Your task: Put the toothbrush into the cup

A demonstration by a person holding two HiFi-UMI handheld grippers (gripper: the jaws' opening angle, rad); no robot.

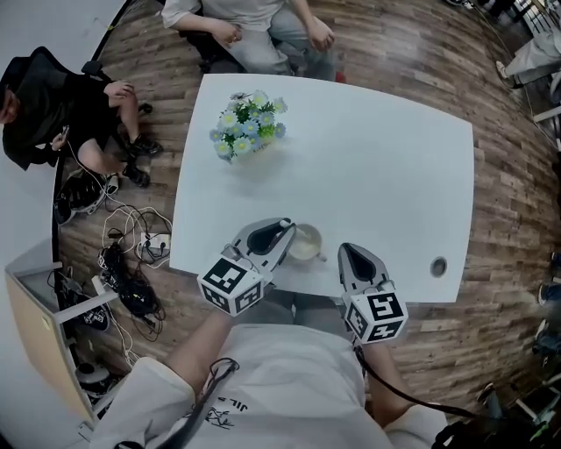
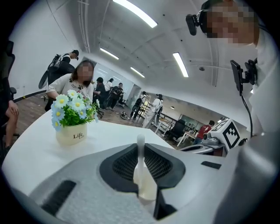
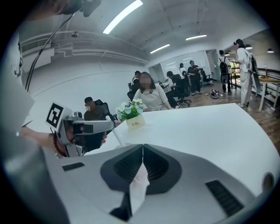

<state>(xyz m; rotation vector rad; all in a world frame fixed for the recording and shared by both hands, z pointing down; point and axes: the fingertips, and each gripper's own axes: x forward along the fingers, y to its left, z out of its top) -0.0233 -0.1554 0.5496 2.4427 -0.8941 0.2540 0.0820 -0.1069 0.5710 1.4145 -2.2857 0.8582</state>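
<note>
Though both hand-held grippers hang over the near edge of the tabletop [image 1: 386, 175], only one of them carries anything. The left hand-held gripper [image 1: 285, 230] has its jaws pinched tight on the toothbrush [image 2: 140, 153], a white one. In the left gripper view its slim end sticks up past the dark pads. From the right gripper view the toothbrush slants down out of those jaws towards the tabletop, and its lower end drops out of sight behind the right tool's grey body. The cup [image 1: 307, 244], pale and small, stands on the tabletop close to the near edge, about midway along it. The left tool's tips sit right at the cup's left rim. Whether the brush end is inside the cup or just over it, I cannot tell.

The right hand-held gripper [image 1: 344, 249] waits just beside the cup on its right. Its jaws are pressed together and I see nothing between them.

Farther off, towards the far left corner, sits a flower pot [image 1: 248, 131] of blue and white blossoms, well apart from the cup. A round cable hole [image 1: 438, 266] shows near the near right corner. One seated person [image 1: 254, 26] is at the far edge, another seated person [image 1: 61, 114] is off the left edge, and tangled cables [image 1: 131, 254] lie on the wooden floor [image 1: 491, 175] there.
</note>
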